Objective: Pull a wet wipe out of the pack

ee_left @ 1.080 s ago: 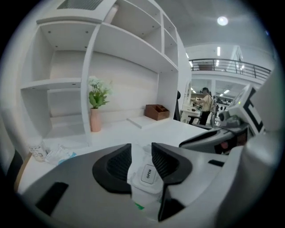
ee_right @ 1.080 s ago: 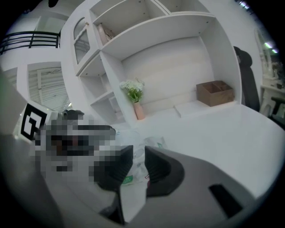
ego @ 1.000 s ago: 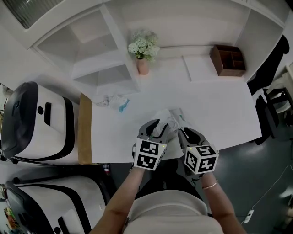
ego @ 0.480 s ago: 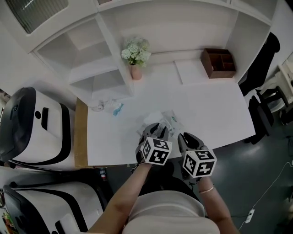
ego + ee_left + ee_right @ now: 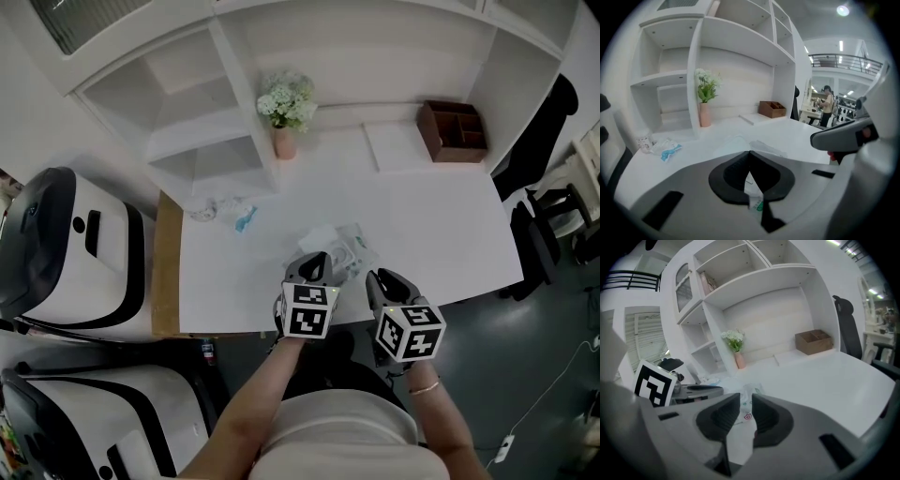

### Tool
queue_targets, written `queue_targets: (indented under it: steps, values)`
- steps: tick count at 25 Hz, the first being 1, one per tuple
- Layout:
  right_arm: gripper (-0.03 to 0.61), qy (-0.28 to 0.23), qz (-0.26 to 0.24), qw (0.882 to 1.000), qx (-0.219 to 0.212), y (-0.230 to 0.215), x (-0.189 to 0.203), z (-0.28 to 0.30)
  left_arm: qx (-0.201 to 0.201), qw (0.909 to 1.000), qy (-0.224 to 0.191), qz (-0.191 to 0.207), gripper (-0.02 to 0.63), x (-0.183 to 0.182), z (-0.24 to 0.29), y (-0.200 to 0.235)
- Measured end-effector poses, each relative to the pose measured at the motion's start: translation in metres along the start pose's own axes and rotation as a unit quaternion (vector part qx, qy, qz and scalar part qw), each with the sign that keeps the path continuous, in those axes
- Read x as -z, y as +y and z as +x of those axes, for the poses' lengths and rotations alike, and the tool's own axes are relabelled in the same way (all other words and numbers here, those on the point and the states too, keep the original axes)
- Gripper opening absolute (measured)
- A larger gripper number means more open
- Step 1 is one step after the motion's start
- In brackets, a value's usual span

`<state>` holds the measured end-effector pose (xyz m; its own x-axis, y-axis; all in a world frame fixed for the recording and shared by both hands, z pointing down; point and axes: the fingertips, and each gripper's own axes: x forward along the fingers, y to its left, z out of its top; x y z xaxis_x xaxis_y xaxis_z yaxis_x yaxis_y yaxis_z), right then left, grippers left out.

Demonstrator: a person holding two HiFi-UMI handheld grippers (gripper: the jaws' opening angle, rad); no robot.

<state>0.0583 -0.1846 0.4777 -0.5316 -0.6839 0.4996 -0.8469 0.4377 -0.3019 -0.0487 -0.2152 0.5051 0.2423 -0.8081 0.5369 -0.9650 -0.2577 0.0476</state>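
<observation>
The white surface (image 5: 441,225) spreads out below me, with a white shelf unit (image 5: 187,122) standing along its far edge and far-left corner. I hold both claws over the front edge, about midway along it. My left claw (image 5: 749,153) is clenched, tips together, on a thin white strip (image 5: 754,199) with green print; I cannot tell whether it is a wipe or a flap of the pack. My right claw (image 5: 746,398) is released, its jaws a little apart with nothing pinched. A brown wooden box (image 5: 453,129) sits towards the far-right corner, and a vase of flowers (image 5: 286,117) stands at the far edge. The pack (image 5: 345,248) lies flat near the front edge, just ahead of both claws. Crumpled white scraps (image 5: 214,206) lie near the left edge.
</observation>
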Motion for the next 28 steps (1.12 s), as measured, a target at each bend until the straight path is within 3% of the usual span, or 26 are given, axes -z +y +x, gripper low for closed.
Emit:
queue_targets:
  steps: [7,17,23,28]
  values:
    - [0.072,0.006,-0.029,0.999,-0.024,0.016,-0.007,0.011,-0.002,0.997,0.001,-0.077,-0.006,0.012,-0.018,0.025]
    - [0.072,0.048,-0.142,0.986,-0.073,0.053,-0.009,0.037,0.004,0.993,0.006,-0.118,-0.006,0.029,-0.022,0.028]
    - [0.072,0.092,-0.214,0.969,-0.087,0.064,-0.003,0.063,0.007,0.9917,0.009,-0.128,-0.006,0.033,-0.02,0.029]
    - [0.088,0.142,-0.276,0.945,-0.105,0.064,0.008,0.08,0.013,0.991,0.007,-0.133,-0.006,0.035,-0.02,0.028]
